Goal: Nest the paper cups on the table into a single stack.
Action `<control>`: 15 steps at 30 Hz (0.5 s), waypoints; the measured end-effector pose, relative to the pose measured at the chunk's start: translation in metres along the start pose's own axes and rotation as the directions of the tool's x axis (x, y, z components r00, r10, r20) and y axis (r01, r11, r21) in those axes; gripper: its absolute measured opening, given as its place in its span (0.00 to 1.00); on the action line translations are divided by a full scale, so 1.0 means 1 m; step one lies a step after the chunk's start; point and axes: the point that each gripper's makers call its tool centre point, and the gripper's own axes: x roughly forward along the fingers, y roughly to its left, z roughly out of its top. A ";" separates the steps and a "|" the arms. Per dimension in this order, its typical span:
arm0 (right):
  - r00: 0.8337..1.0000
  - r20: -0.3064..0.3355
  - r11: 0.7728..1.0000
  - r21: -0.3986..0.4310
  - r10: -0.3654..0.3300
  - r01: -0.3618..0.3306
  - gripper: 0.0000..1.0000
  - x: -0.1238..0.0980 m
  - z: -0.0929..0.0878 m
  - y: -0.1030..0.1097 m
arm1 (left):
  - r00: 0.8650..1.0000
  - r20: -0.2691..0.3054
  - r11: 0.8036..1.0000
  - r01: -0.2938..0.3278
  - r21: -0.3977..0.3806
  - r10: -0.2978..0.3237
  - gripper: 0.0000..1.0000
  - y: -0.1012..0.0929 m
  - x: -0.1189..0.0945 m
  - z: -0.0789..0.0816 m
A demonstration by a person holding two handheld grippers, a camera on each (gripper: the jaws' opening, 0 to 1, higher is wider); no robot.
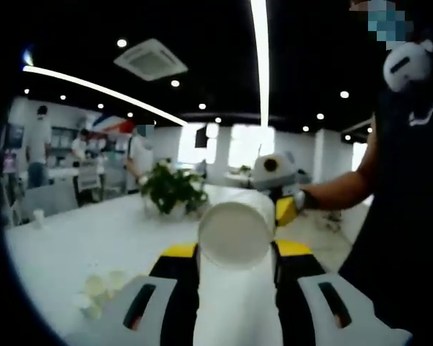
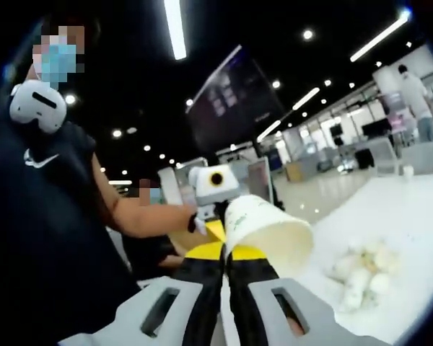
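Note:
In the left gripper view a white paper cup (image 1: 234, 238) lies lengthwise between my left gripper's (image 1: 234, 252) yellow-padded jaws, which are shut on its sides, its round end pointing away from me. Just behind it the right gripper (image 1: 285, 207) comes in from the right in a person's hand. In the right gripper view my right gripper (image 2: 224, 261) is shut on the wall of another white paper cup (image 2: 267, 229); its open mouth tilts down to the right. The left gripper (image 2: 215, 189) hangs close behind that cup's base. Both cups are in the air above the white table (image 1: 72, 245).
A potted green plant (image 1: 172, 189) stands mid-table, and a small white cup (image 1: 37, 216) sits at its far left edge. Pale crumpled lumps (image 2: 361, 274) lie on the tabletop. A person in a dark shirt (image 2: 50, 216) stands close beside the table. Other people stand in the background.

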 end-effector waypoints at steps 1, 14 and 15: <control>1.000 -0.001 1.000 -0.001 0.002 -0.002 0.00 0.000 0.001 0.001 | 1.000 -0.001 1.000 -0.003 0.003 0.003 0.39 0.000 -0.001 0.000; 0.986 -0.106 0.989 -0.078 -0.131 0.123 0.00 -0.007 0.021 -0.019 | 0.959 -0.115 0.965 -0.255 0.063 0.261 0.74 0.043 -0.027 -0.030; 0.983 -0.119 0.988 -0.085 -0.139 0.129 0.00 -0.008 0.022 -0.020 | 0.947 -0.140 0.957 -0.281 0.076 0.289 0.79 0.046 -0.032 -0.035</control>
